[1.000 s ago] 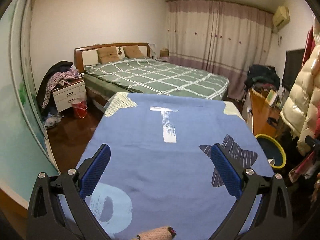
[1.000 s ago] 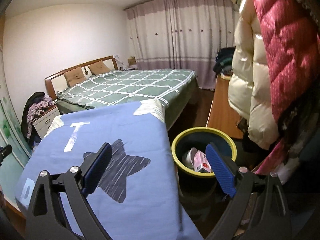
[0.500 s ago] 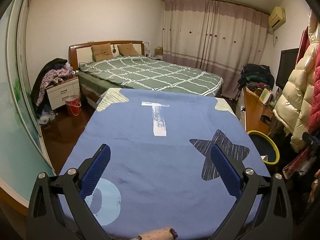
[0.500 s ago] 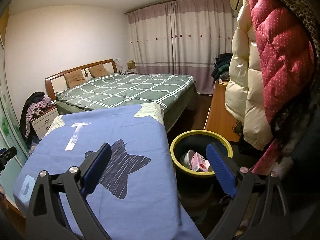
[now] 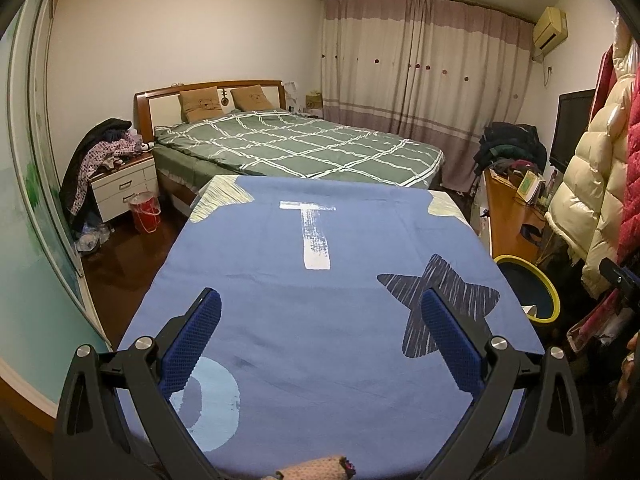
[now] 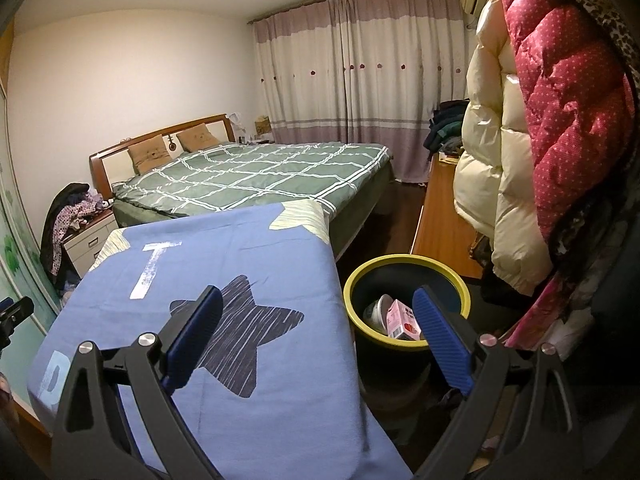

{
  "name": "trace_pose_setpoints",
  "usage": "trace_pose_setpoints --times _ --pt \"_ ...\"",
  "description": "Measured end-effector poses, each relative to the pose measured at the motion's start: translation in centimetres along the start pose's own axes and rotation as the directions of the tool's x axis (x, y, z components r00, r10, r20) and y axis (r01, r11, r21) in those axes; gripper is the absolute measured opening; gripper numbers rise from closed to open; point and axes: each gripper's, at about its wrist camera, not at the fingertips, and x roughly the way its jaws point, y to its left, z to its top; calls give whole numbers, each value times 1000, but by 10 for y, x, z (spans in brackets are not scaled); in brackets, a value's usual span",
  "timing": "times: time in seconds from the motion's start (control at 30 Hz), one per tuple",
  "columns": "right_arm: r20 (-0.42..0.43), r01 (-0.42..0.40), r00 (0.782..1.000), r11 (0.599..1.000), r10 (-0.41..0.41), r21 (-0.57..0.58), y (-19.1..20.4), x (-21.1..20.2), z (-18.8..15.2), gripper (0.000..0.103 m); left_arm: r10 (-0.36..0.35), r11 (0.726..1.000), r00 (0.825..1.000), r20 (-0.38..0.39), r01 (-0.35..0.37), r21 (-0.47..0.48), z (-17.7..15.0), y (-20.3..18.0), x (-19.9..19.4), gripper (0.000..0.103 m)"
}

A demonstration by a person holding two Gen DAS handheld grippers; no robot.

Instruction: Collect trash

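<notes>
A dark bin with a yellow rim (image 6: 404,266) stands on the floor right of the blue-covered table (image 6: 224,264). Inside it lie a pink carton (image 6: 404,318) and a white cup (image 6: 378,310). The bin also shows in the left wrist view (image 5: 548,296) at the table's right edge. My right gripper (image 6: 318,338) is open and empty, above the gap between table and bin. My left gripper (image 5: 320,334) is open and empty over the blue cloth (image 5: 320,280). No loose trash shows on the cloth.
A green checked bed (image 5: 296,148) lies behind the table. A nightstand with clothes (image 5: 120,180) and a red bucket (image 5: 145,211) stand at the left. Hanging coats (image 6: 532,128) crowd the right, beside a wooden desk (image 5: 508,216). A knitted sleeve cuff (image 5: 316,468) shows at the bottom.
Both grippers have pulled back and risen a little, so the table and bin appear farther away. Both jaws stayed open and empty.
</notes>
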Motion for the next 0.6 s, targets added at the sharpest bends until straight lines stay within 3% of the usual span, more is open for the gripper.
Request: trace_pose_setpoints --times 0.6 --pt "-21 -2 1000 1000 2 6 -1 8 -3 91 -3 1000 1000 -13 3 10 -4 -2 5 98"
